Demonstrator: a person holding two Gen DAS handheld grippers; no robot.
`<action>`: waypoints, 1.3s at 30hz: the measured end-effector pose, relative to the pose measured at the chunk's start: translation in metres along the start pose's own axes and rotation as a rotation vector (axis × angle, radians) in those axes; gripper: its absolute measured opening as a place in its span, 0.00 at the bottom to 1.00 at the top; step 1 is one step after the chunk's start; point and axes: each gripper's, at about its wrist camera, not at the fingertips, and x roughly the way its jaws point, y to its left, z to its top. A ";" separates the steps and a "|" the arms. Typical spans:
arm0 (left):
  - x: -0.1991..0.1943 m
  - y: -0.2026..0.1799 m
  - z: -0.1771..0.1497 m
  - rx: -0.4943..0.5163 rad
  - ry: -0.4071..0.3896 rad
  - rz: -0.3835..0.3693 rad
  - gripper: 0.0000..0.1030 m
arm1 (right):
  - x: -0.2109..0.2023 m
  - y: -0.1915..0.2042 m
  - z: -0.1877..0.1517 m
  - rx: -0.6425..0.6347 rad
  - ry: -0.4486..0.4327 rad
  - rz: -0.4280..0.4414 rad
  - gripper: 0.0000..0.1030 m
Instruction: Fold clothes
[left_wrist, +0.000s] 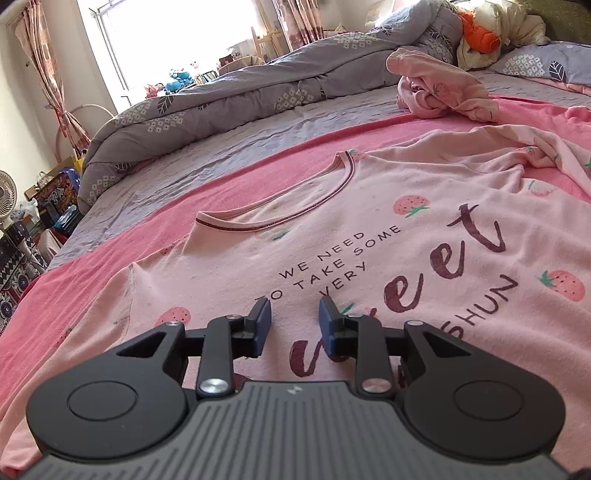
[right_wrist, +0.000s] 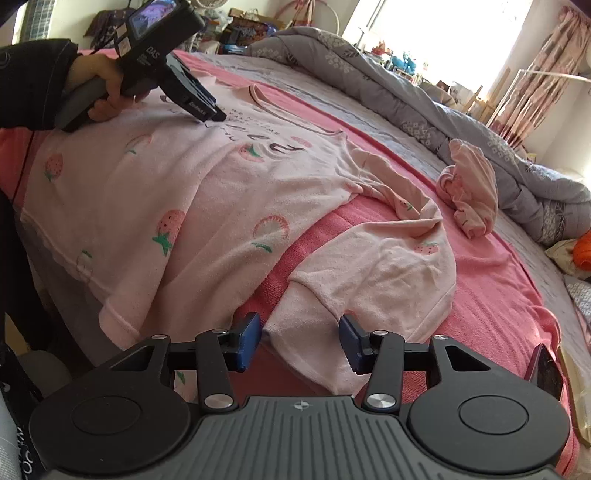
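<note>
We see the pink strawberry-print top (right_wrist: 155, 177) spread front-up on the pink blanket (right_wrist: 491, 280) over the bed, filling the centre of both views, its body flat but its long sleeve (right_wrist: 373, 266) twisted and bunched toward the lower middle of the right wrist view. Our left hand-held gripper (left_wrist: 294, 319) hovers over the printed lettering at lower centre of its own frame, jaws apart and holding nothing. Our right hand-held gripper (right_wrist: 300, 341) sits with jaws wide either side of the sleeve cuff, not yet pinching it.

The risks we judge from here: closing on the cuff could catch only the upper layer of cloth, so the sleeve would lift lopsided and crease further. The jaws might also nip the blanket beneath and drag it along. The top's lower edge seems to hang off the bed at lower left, so a pull might slide the whole garment. A second crumpled pink garment (right_wrist: 469, 192) lies well apart at right.
</note>
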 end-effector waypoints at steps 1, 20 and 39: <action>0.000 0.000 0.000 0.001 -0.001 0.001 0.34 | -0.001 0.001 0.002 0.008 -0.007 -0.013 0.28; 0.000 -0.001 -0.003 0.002 -0.015 0.004 0.34 | 0.029 -0.242 0.049 0.355 -0.120 -0.733 0.08; 0.000 -0.006 -0.004 0.034 -0.018 0.025 0.34 | 0.157 -0.366 -0.034 0.625 0.177 -0.730 0.08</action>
